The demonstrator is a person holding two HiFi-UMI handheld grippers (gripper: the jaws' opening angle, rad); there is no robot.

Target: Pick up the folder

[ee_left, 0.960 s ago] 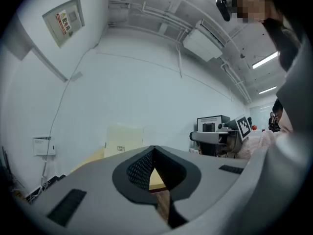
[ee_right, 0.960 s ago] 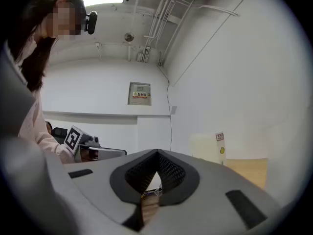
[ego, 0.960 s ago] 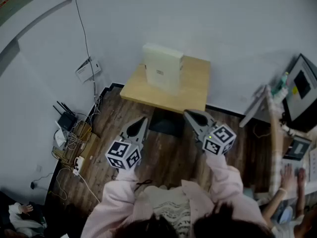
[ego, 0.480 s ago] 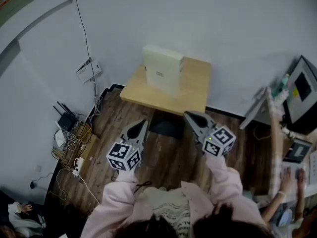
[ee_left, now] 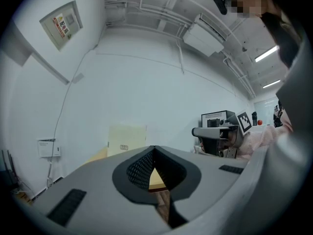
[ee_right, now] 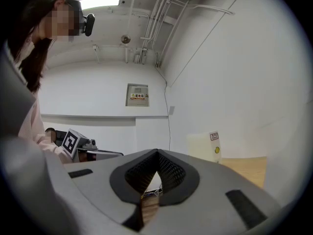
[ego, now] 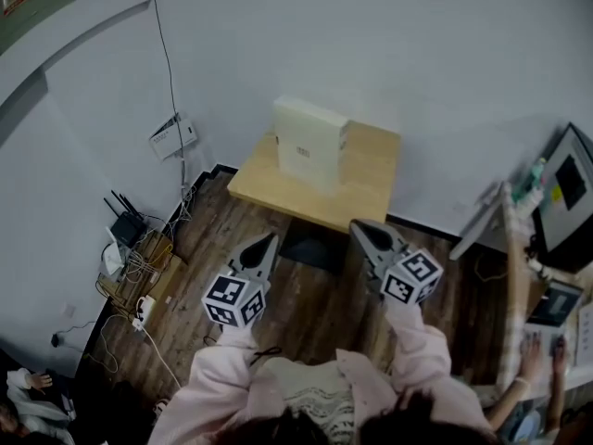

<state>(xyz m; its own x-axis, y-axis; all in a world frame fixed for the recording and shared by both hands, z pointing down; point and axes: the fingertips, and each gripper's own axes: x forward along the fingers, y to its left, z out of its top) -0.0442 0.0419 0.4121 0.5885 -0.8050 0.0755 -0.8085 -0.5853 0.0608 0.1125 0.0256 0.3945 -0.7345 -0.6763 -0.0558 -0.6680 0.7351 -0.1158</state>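
Both grippers are pointing level toward the wall (ego: 389, 44), each with its jaws pressed together and nothing between them. The left gripper (ego: 270, 238) and the right gripper (ego: 356, 224) are hanging side by side over the floor (ego: 315, 295), short of the tabletop (ego: 371, 170). Their bodies are grey and wedge-shaped, tapering to a point, with dark mesh-textured pads meeting in a peak. Each is carrying a white cube printed with black squares at its rear.

The folder (ego: 310, 142) is standing upright on the tabletop, ahead of both grippers and well apart from them, roughly between the lines they are pointing along. It is a cream, box-like slab with flat matte faces and squared corners. Its broad face, bearing a small label, is facing the left gripper, and its thin top edge is running left to right across the grippers' heading. From the left gripper it is showing as a pale rectangle just left of the jaw tips, its lower edge hidden behind the gripper. From the right gripper it is sitting to the right of the tips (there a label and a yellow dot are showing on it).

The tabletop is pale wood, smooth and rectangular, backing against the wall. The floor is dark wood plank.
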